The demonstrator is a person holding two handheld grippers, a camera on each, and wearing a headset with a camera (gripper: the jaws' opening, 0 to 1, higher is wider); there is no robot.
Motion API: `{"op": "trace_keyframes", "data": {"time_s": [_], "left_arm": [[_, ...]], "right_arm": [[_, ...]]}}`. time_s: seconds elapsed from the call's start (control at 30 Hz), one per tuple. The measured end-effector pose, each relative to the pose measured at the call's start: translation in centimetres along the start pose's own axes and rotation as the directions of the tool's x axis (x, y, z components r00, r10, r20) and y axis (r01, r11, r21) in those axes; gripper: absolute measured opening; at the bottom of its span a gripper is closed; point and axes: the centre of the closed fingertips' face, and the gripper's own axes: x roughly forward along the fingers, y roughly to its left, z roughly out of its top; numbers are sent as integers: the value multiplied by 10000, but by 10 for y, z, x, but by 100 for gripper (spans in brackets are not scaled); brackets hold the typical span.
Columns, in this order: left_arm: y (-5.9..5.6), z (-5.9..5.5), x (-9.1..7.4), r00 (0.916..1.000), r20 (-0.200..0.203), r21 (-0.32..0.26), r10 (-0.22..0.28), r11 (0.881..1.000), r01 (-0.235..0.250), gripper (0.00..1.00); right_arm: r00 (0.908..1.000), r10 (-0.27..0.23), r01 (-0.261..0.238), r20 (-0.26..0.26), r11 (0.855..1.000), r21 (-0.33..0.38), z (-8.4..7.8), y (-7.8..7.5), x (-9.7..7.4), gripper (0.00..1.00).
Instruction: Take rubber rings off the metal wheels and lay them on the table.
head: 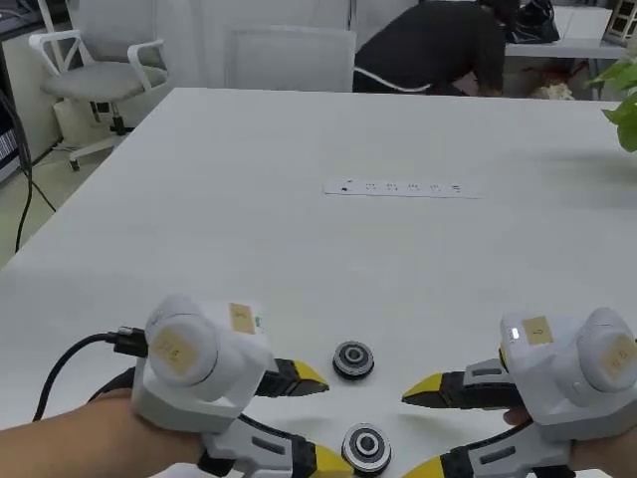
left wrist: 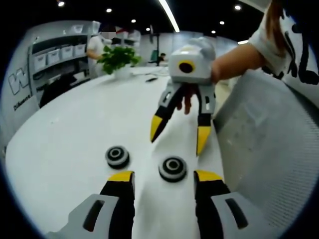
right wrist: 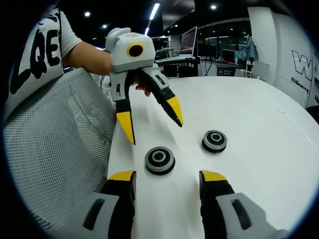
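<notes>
Two small metal wheels with black rubber rings lie flat near the front edge of the white table (head: 299, 229). The nearer wheel (head: 365, 445) (left wrist: 172, 168) (right wrist: 159, 160) sits between the two facing grippers, just ahead of each one's yellow tips. The farther wheel (head: 352, 358) (left wrist: 117, 156) (right wrist: 214, 141) lies a little beyond it. My left gripper (head: 320, 418) (left wrist: 164, 177) (right wrist: 151, 121) is open and holds nothing. Opposite it, my right gripper (head: 426, 428) (right wrist: 167, 175) (left wrist: 178, 135) is open too, with nothing between its jaws.
A flush power strip (head: 403, 187) is set in the table's middle. A white chair (head: 95, 70) stands at the back left, and a person in dark clothes (head: 438, 50) bends over behind the table. A green plant (head: 622, 100) is at the right edge. A black cable (head: 70, 358) trails from the left gripper.
</notes>
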Motion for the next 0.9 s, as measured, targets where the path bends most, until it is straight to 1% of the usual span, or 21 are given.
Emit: {"op": "trace_keyframes", "data": {"time_s": [0.13, 0.23, 0.33, 0.57, 0.9], "left_arm": [[-1, 1, 3, 10000, 32, -49, -74, 10000, 74, 47], [-3, -1, 6, 9999, -71, -39, -150, 9999, 150, 45], [-5, 0, 8, 9997, -61, -4, -219, 9998, 219, 44], [-10, 0, 13, 9991, -173, 218, -378, 9990, 381, 39], [-16, 2, 21, 9979, -288, 417, -576, 9974, 587, 34]], "right_arm": [[10000, 2, -2, 20, 10000, 28, 0, 0, 1, 49], [10000, 11, -11, 21, 10000, 39, 0, 0, 1, 49], [10000, -1, 1, -7, 10000, 59, -1, 0, 1, 48], [10000, -13, 13, 48, 9999, 109, -1, 0, 1, 49], [10000, -24, 23, 67, 9999, 115, -1, 0, 1, 49]]}}
